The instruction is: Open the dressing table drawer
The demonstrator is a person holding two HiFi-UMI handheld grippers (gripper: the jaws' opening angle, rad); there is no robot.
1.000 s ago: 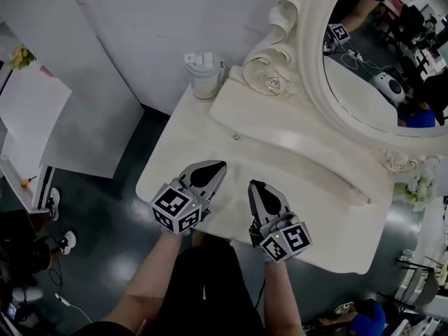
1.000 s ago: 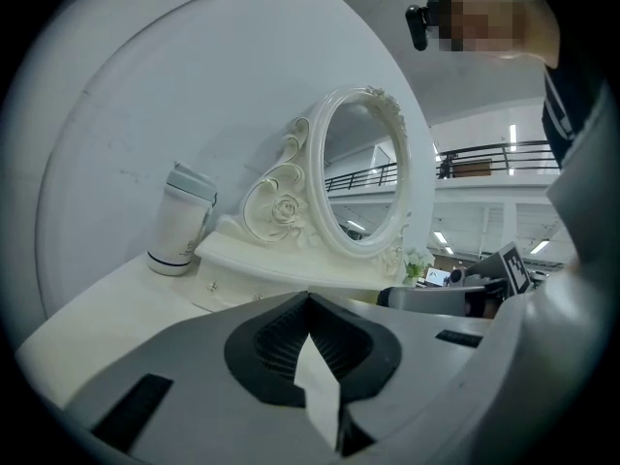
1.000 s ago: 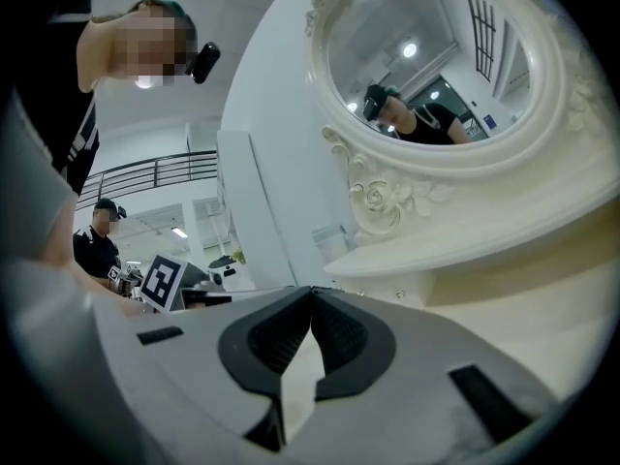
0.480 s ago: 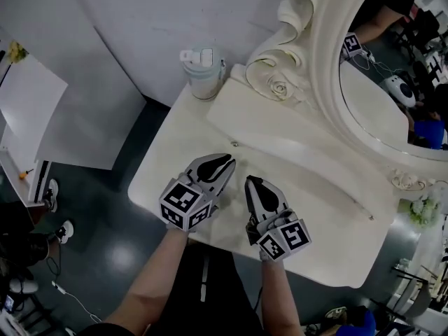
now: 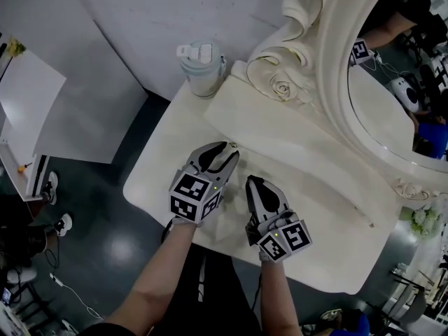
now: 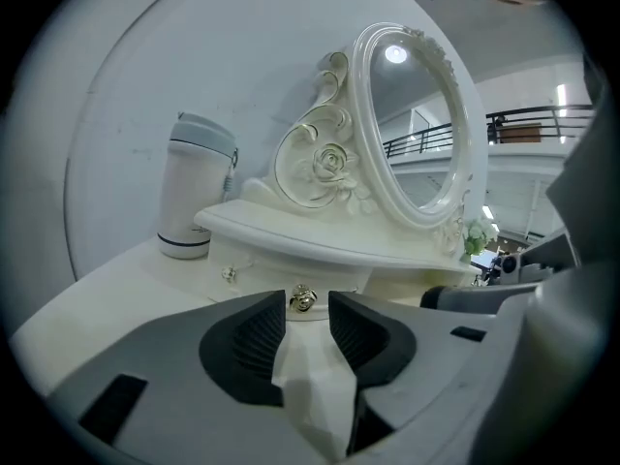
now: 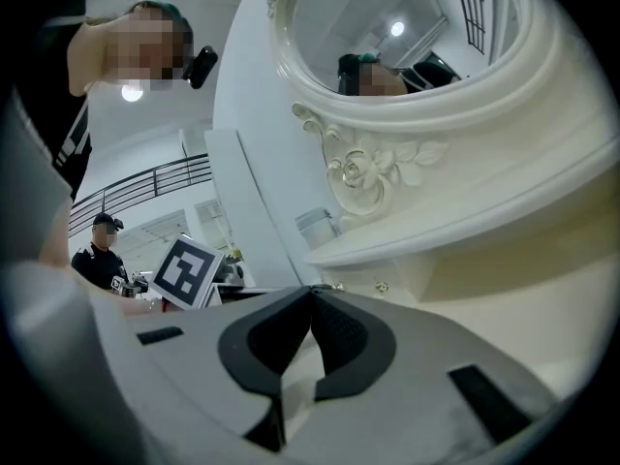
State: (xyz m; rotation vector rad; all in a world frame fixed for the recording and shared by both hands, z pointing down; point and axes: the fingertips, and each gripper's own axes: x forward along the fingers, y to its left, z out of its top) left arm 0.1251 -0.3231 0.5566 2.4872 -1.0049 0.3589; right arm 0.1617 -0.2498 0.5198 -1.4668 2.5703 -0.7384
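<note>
The cream dressing table point(image 5: 168, 166) carries a raised shelf with a drawer front point(image 6: 291, 277) beneath it. A small gold knob point(image 6: 303, 298) sits on that front. A second knob point(image 6: 229, 274) lies further left. My left gripper point(image 5: 229, 150) is low over the tabletop, right at the drawer front. Its jaws are opening, and the gold knob stands just between the fingertips point(image 6: 263, 310) with the pads not pressing on it. My right gripper point(image 5: 253, 183) hovers over the tabletop beside the left one, shut and holding nothing. In the right gripper view its fingertips point(image 7: 320, 298) meet.
A white lidded tumbler point(image 5: 201, 68) stands at the table's back left corner. The ornate oval mirror point(image 5: 392, 82) with carved roses rises behind the shelf. White flowers point(image 5: 422, 222) sit at the far right. Dark floor lies beyond the table's left and front edges.
My left gripper has moved forward and down to the drawer front, and its jaws have gone from shut to open around the knob. The right gripper has shifted only slightly.
</note>
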